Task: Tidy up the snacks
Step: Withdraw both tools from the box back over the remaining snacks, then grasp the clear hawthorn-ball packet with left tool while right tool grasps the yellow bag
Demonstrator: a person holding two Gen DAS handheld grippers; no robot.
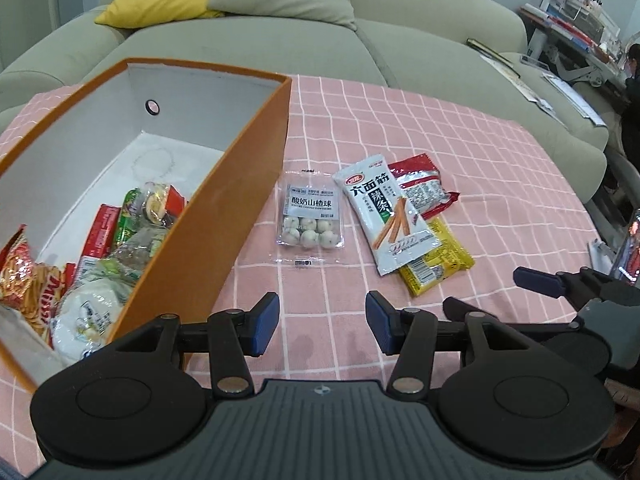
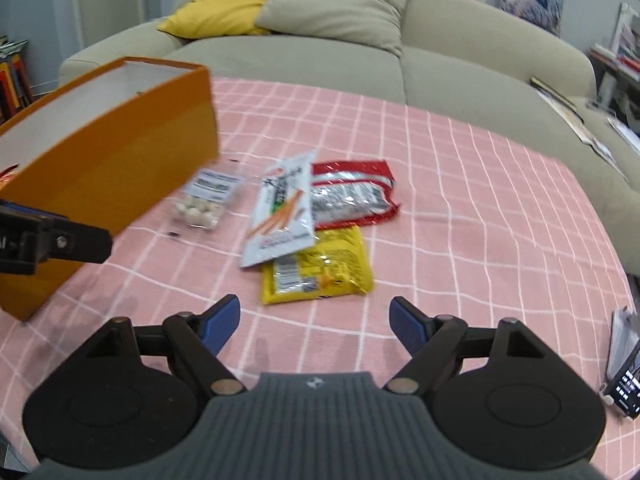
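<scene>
An orange box (image 1: 224,216) with white inner walls stands at the left, with several snack packets in it. On the pink checked cloth to its right lie a clear pack of white balls (image 1: 307,220), a white stick-snack packet (image 1: 390,216), a red packet (image 1: 424,188) and a yellow packet (image 1: 440,268). The white packet overlaps the red and yellow ones. My left gripper (image 1: 322,320) hovers open just short of the clear pack, nothing between its fingers. My right gripper (image 2: 316,320) hangs open over bare cloth, just short of the yellow packet (image 2: 320,264), beside the white packet (image 2: 284,212) and orange box (image 2: 100,160).
A beige sofa (image 1: 320,48) with yellow and beige cushions runs behind the table. A phone (image 2: 624,384) leans at the table's right edge. A person (image 1: 632,80) sits far right by a cluttered desk. Pink cloth (image 2: 480,220) lies bare right of the packets.
</scene>
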